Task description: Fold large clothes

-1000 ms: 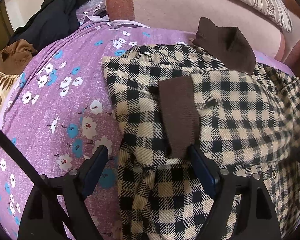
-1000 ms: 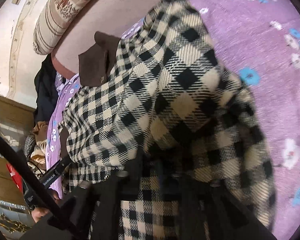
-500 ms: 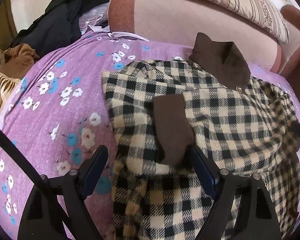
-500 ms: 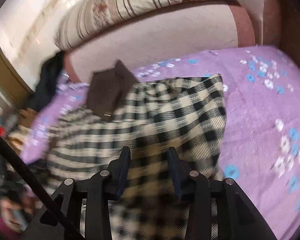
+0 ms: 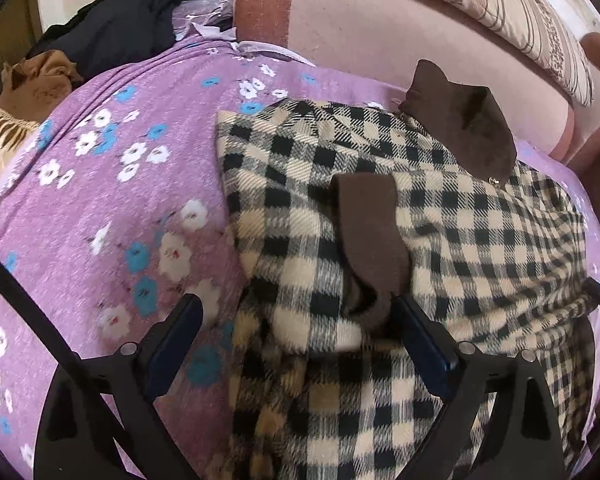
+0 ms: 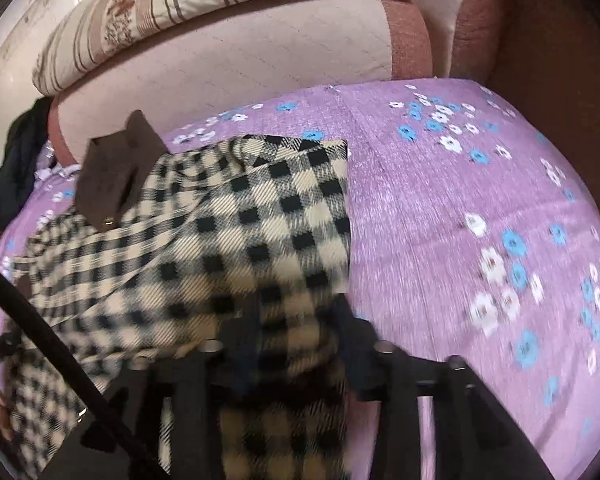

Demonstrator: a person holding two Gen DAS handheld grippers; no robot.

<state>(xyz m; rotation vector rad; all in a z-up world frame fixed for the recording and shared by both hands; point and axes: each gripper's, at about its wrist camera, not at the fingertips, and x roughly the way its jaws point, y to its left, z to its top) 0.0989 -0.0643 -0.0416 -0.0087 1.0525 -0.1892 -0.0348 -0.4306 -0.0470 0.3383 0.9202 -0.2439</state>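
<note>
Both hand-held grippers angle steeply down over a checked coat (image 5: 440, 240) spread on a bed covered by a purple floral sheet (image 5: 100, 200).

The left hand-held gripper (image 5: 296, 320) points at the coat's near edge, its jaws opening and already wide. One finger (image 5: 176, 332) hangs over the bare sheet just left of the cloth. The other finger (image 5: 424, 340) sits beside the brown cuff (image 5: 370, 240) of the sleeve folded across the coat's front. The cuff and a fold of checked cloth lie between the fingers, and the pads do not press on them.

The right hand-held gripper (image 6: 296, 344), seen through motion blur, points at the coat's right side. Its jaws are opening at a middling gap, with a bunched fold of checked cloth still between them; whether the pads touch it cannot be told.

The coat lies with its brown collar (image 5: 464, 124) toward the pink bolster (image 5: 380, 32) at the head of the bed. A striped pillow (image 6: 200, 4) rests on top of the bolster. Dark clothing (image 5: 132, 12) is heaped at the far left corner.
</note>
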